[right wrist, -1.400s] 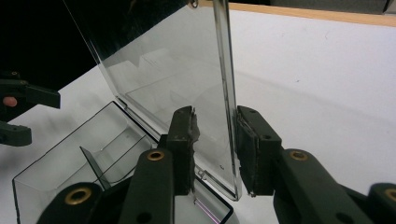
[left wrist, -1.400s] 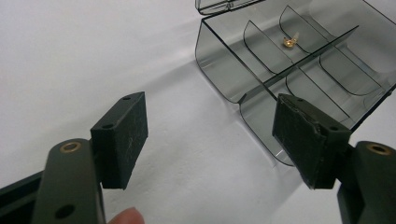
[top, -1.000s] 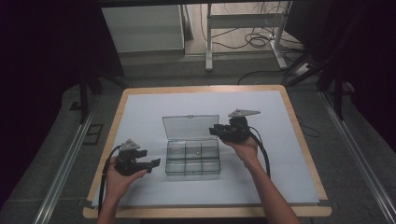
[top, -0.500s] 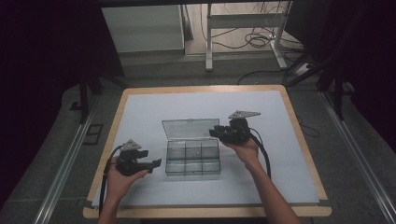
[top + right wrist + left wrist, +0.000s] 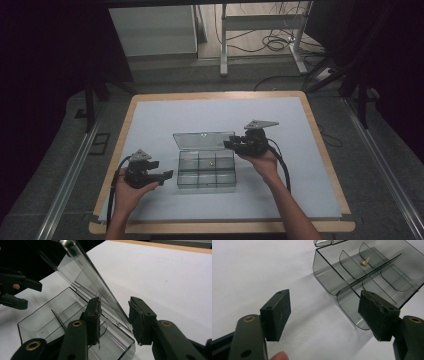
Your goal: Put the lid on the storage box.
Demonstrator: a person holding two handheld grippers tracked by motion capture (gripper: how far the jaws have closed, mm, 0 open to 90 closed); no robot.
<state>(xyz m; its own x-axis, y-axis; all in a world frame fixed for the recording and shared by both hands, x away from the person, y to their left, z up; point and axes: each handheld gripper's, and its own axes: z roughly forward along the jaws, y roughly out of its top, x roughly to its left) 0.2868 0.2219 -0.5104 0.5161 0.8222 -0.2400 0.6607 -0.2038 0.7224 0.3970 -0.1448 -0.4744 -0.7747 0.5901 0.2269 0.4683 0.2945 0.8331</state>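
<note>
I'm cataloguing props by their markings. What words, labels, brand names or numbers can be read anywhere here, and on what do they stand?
None: no readable text in any view.
Clear compartment box and its raised lid: plain plastic, no label or embossing legible.
Left tool and right tool: black pads bear only scuffs, screws and brass rivets.
White table cover: unmarked.
Small gold part in the box: too small to tell any marking.

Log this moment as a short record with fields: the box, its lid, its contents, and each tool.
box: clear compartment box on the white mat, six compartments
lid: lid raised, hinged at the far side
contents: small gold piece in one compartment; the rest look empty
left tool: left tool open, beside the box, apart from it
right tool: right tool jaws straddling the lid's edge, opening, not pressing
</note>
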